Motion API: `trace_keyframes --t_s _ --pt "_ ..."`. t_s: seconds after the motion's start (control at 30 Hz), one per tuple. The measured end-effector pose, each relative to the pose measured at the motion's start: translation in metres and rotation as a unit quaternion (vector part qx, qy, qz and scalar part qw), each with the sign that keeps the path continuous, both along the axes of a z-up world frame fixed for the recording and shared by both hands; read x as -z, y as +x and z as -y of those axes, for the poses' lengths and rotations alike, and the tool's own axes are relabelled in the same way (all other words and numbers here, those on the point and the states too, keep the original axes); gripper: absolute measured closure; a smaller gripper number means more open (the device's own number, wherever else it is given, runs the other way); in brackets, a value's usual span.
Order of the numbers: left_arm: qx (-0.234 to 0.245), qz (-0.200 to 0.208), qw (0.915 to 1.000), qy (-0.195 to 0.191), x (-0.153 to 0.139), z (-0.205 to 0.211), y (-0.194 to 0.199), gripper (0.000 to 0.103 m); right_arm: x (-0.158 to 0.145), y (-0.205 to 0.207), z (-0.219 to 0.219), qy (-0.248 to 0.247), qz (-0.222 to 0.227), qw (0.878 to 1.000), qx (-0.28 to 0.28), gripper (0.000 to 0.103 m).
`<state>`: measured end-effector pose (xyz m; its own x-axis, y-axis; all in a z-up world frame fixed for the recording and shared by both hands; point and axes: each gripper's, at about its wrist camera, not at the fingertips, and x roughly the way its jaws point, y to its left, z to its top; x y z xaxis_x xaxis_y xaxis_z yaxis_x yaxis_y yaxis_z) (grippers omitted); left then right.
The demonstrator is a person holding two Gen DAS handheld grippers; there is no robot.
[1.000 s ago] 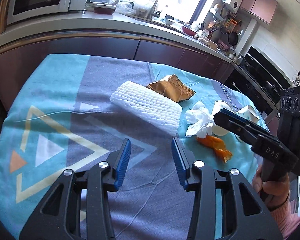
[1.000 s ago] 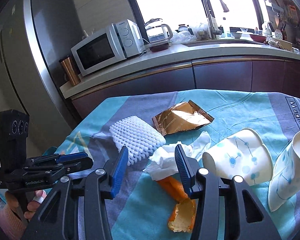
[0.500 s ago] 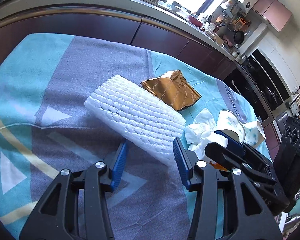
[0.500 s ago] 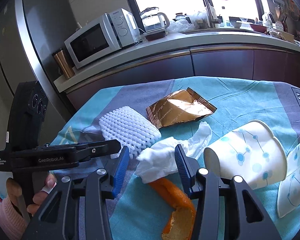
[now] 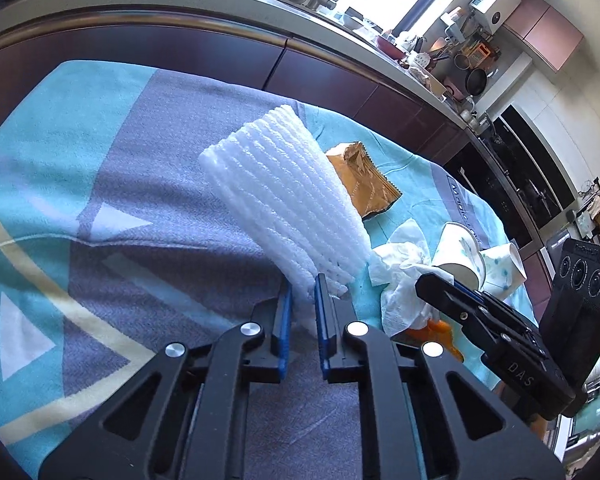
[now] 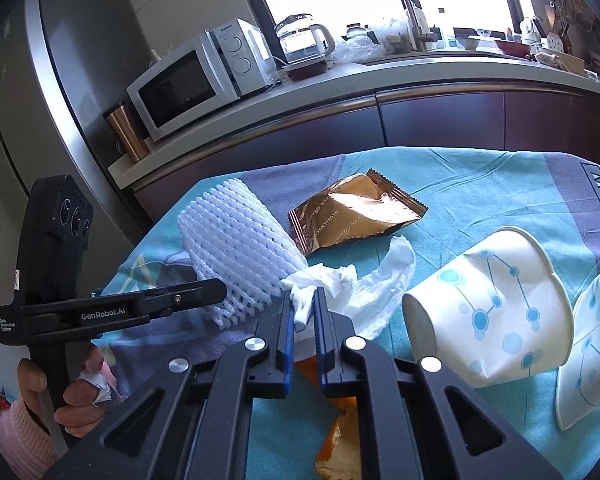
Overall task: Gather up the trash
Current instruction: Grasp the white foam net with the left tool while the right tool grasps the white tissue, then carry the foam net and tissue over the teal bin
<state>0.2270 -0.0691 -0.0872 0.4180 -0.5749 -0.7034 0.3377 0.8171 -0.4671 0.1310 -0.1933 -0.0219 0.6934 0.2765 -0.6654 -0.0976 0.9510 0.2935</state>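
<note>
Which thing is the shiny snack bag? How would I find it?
Look at the blue and grey cloth covering the table in front of the kitchen counter. Near its middle, behind the white foam net and the crumpled tissue, lies the snack bag. It alone is gold-brown, shiny foil with zigzag ends.

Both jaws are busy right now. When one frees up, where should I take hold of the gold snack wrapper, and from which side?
Take the gold snack wrapper by its crimped, serrated end seal at the upper right in the right wrist view. That edge is thin, stiff and lifts off the cloth, so the jaws can slide over it. Come from the counter side, low. The foam net and the tissue crowd its near end.
</note>
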Motion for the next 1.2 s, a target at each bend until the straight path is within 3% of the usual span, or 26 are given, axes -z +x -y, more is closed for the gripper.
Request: trace_keyframes --t_s 0.6,1.2 --pt "-0.043 0.04 0.9977 -0.033 -0.033 -0.081 -0.058 0.092 -0.044 -0.026 -0.022 0.067 0.062 0.994 -0.061 0.097" --pt "-0.085 0.09 0.992 -0.025 -0.061 -0.16 -0.138 0.092 -0.056 -0.037 -0.082 0.106 0.066 0.981 -0.146 0.097"
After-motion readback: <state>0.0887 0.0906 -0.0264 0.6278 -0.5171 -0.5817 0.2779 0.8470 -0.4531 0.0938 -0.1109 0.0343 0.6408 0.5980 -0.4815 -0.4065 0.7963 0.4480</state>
